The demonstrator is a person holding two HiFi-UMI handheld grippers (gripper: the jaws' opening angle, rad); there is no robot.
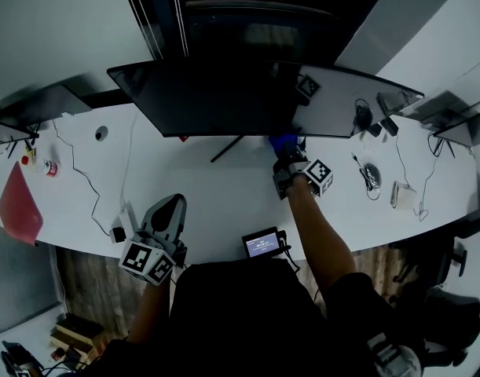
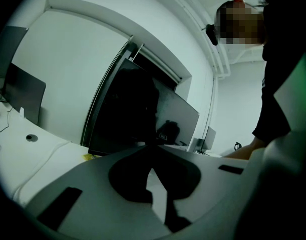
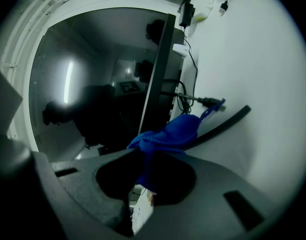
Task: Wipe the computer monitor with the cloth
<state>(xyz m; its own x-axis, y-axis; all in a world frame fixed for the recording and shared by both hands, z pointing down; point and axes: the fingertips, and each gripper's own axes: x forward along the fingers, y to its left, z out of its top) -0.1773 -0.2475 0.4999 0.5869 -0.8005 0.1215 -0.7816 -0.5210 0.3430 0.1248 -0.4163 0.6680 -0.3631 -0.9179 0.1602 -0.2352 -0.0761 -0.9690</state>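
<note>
Here, one blue cloth [image 3: 169, 133] in right gripper [image 3: 142, 153], one monitor [image 1: 240, 100]

The desk [image 1: 216, 210] is seen steeply from above in the head view, with the monitor [image 1: 247, 100] at 12 o'clock. The monitor is faced from low and well back at 7 o'clock by the left gripper view, and from close against its lower edge by the right gripper view. It is shared by all three views.
</note>
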